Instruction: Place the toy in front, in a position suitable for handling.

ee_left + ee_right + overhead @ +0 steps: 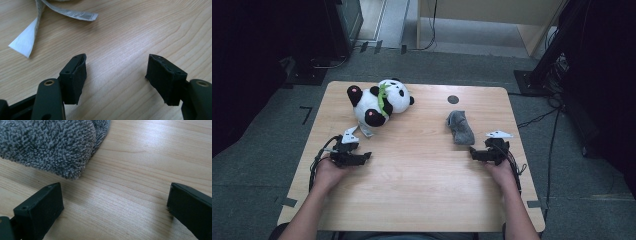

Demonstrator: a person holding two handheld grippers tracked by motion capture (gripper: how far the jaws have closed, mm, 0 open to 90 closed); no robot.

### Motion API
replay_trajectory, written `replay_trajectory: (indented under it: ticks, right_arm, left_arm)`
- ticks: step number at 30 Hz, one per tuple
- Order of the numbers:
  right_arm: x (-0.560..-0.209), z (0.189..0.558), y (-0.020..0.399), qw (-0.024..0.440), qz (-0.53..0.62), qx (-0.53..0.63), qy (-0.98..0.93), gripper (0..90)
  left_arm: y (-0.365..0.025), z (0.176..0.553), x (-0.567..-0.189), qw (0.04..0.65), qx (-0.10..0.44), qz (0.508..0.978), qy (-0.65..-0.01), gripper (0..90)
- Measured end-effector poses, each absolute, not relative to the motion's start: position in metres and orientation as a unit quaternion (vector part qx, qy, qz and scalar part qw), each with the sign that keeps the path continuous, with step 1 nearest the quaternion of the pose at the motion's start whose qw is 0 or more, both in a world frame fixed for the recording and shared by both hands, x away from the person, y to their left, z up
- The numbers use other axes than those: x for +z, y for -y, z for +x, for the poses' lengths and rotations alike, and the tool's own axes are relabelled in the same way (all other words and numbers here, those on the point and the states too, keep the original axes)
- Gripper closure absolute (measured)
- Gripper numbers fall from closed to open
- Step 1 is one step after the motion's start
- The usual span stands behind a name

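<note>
Grey sock (460,127) lies just ahead of the right gripper (474,153), whose jaws stand wide with nothing between them. Left gripper (365,156) gapes empty too, near the panda toy (379,102) and its white tag (27,40); bare table (422,175) lies between.

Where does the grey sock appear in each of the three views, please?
High view: the grey sock lies right of centre on the table, just beyond the right gripper.
Left gripper view: the sock is not in it.
Right gripper view: the sock fills the upper left, ahead of the open jaws.
Shared landmark: the light wooden tabletop.
</note>
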State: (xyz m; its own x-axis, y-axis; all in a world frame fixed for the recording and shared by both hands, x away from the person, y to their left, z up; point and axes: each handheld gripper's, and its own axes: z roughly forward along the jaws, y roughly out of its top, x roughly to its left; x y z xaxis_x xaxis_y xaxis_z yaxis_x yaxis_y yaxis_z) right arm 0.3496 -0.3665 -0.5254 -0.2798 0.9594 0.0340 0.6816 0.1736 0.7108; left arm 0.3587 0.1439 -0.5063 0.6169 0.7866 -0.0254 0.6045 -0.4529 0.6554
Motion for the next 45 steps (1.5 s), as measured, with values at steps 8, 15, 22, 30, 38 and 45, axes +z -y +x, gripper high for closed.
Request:
replay_trajectory:
  ticks: [8,15,22,30,38,45]
  right_arm:
    - [-0.525,0.35,0.367,0.218,0.558,0.317,-0.735,0.2]
    - [-0.525,0.35,0.367,0.219,0.556,0.318,-0.736,0.2]
    - [-0.525,0.35,0.366,0.218,0.558,0.317,-0.735,0.2]
    - [-0.525,0.35,0.366,0.219,0.558,0.318,-0.735,0.2]
    - [-0.525,0.35,0.366,0.22,0.557,0.317,-0.735,0.2]
    - [-0.525,0.35,0.366,0.22,0.557,0.317,-0.736,0.2]
  left_arm:
    - [-0.143,0.364,-0.494,0.342,0.121,0.83,-0.424,32.1]
    - [-0.141,0.363,-0.483,0.355,0.12,0.824,-0.425,32.2]
    - [-0.138,0.367,-0.47,0.364,0.132,0.822,-0.417,31.9]
    - [-0.134,0.374,-0.453,0.365,0.138,0.825,-0.409,32.0]
    - [-0.13,0.385,-0.433,0.36,0.147,0.828,-0.404,32.2]
    - [-0.125,0.397,-0.414,0.364,0.15,0.829,-0.397,32.4]
